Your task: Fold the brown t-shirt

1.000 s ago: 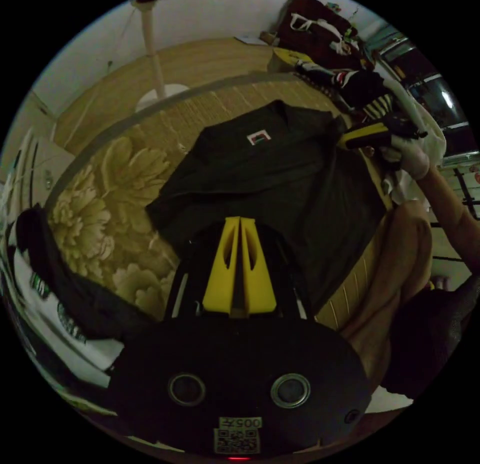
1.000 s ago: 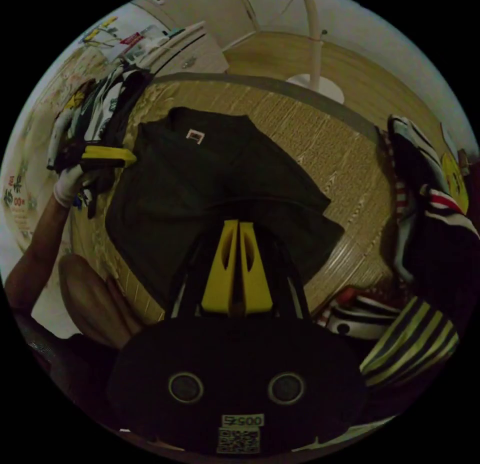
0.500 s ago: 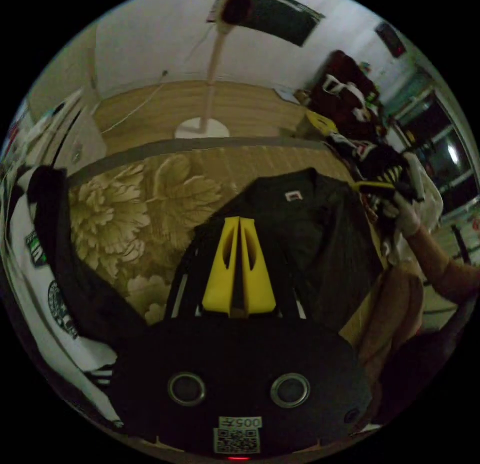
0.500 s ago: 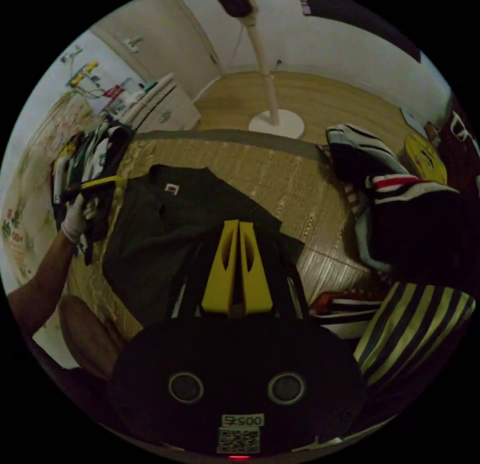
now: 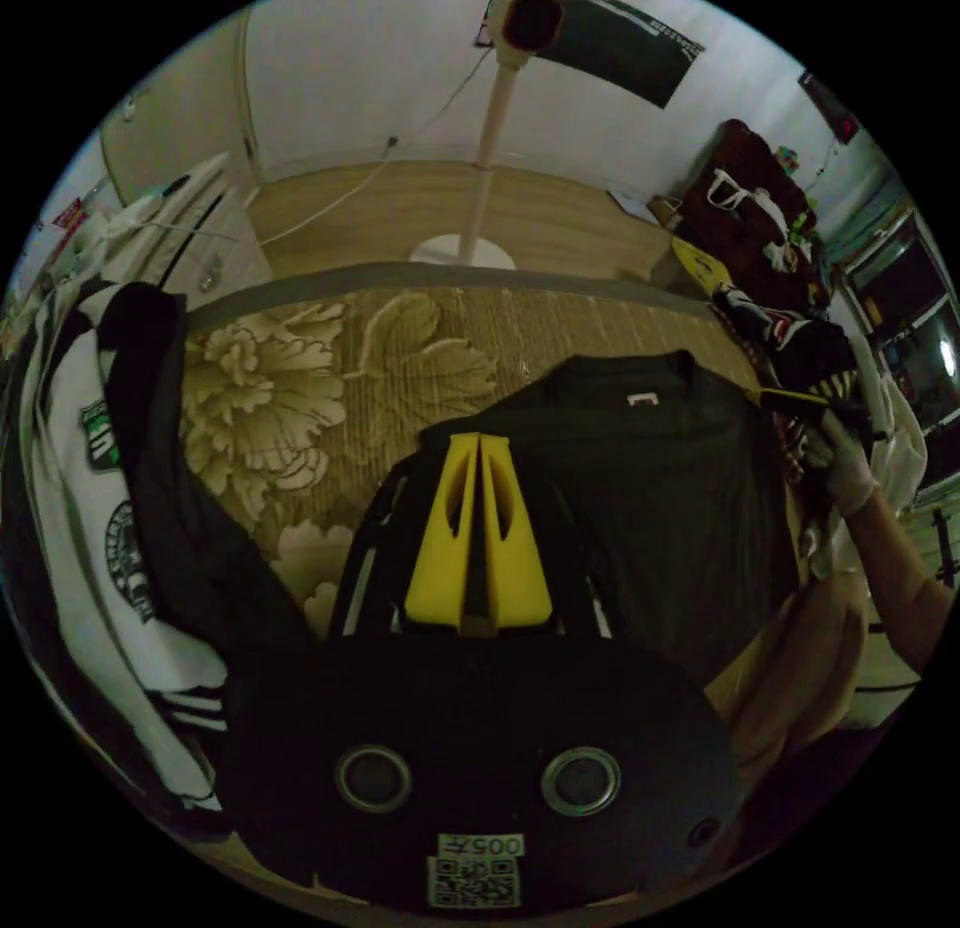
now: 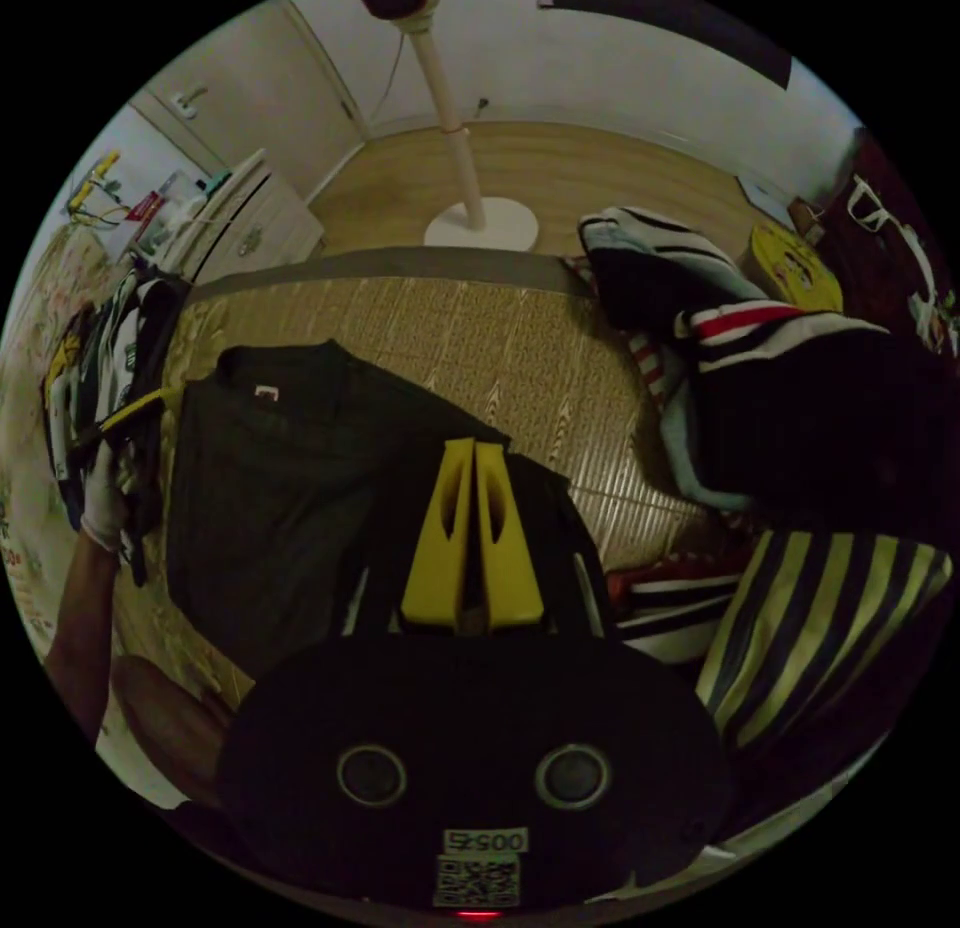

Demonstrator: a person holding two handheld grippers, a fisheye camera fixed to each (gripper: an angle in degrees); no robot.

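On the woven floral bed mat [image 5: 300, 398], the dark brown t-shirt [image 5: 640, 478] lies flat, collar at the far side, ready for folding. Left gripper [image 5: 478, 528] and right gripper [image 6: 473, 533] both have jaws closed on nothing, hovering over its sides, probably lining up the fold.

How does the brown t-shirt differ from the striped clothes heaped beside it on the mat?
The brown t-shirt is one plain dark colour; the striped clothes mix black with white, red and yellow-green stripes. The t-shirt lies spread flat, collar toward the fan; the striped clothes sit bunched in a heap. Both rest on the woven mat.
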